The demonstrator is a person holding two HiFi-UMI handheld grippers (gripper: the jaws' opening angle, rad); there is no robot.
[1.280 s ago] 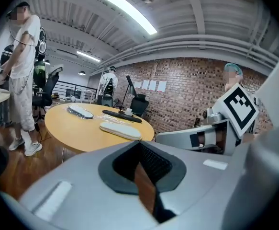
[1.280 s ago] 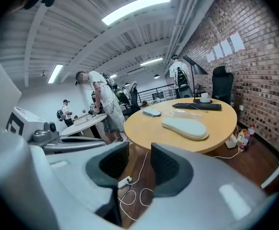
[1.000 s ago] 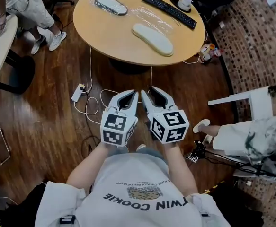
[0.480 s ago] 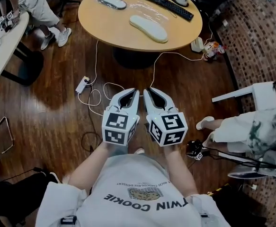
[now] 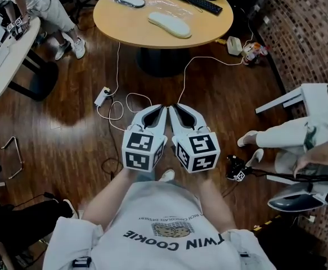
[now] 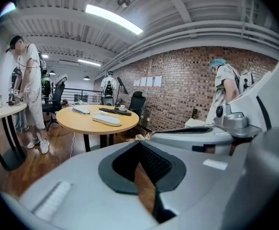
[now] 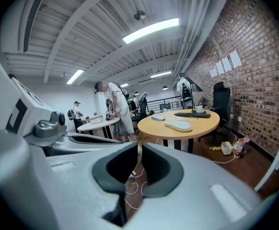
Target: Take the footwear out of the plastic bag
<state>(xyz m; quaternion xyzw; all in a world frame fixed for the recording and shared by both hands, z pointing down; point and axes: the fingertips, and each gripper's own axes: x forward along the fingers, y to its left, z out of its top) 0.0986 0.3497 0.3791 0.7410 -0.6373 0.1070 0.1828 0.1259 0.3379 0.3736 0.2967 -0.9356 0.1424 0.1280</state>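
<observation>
A bare white slipper lies on the round wooden table, far from both grippers. A second slipper, still wrapped in clear plastic, rests at the table's far left, and an empty clear bag lies between them. The left gripper view shows the same table and bare slipper; the right gripper view shows that slipper too. My left gripper and right gripper are held side by side over the floor, both shut and empty. The right jaws have just been closing, with nothing between them.
A black keyboard and a cup sit at the table's back. White cables and a power strip trail across the wooden floor. A second table with people stands at left; a seated person is at right by the brick wall.
The round table has slid farther up and away in the head view: both grippers have drawn back from it together, still side by side.
</observation>
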